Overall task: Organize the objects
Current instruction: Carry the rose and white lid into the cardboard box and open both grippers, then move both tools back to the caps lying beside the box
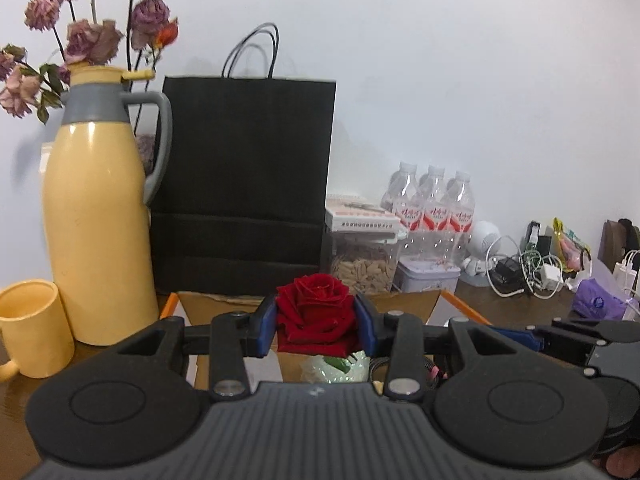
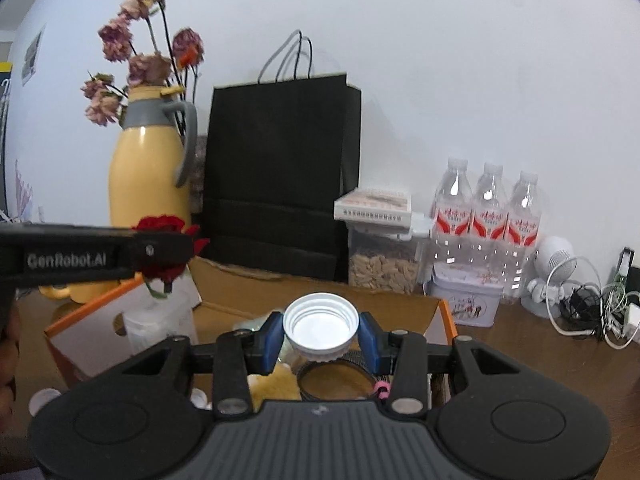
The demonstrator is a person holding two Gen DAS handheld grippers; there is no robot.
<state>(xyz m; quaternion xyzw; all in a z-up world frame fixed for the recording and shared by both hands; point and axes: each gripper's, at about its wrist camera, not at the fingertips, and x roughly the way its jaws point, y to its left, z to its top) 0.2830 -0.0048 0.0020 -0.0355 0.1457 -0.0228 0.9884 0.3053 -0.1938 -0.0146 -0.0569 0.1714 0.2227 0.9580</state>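
A red rose sits between the blue pads of my left gripper, which is shut on its bloom; a green-wrapped stem hangs below. In the right wrist view the same rose and left gripper show at the left, above an open cardboard box. My right gripper is shut on a white ridged jar lid, its hollow side facing the camera, held over the box. In the left wrist view the right gripper shows at the right edge.
On the wooden table stand a yellow thermos jug with dried flowers behind it, a yellow mug, a black paper bag, a snack jar, three water bottles, a tin and tangled chargers.
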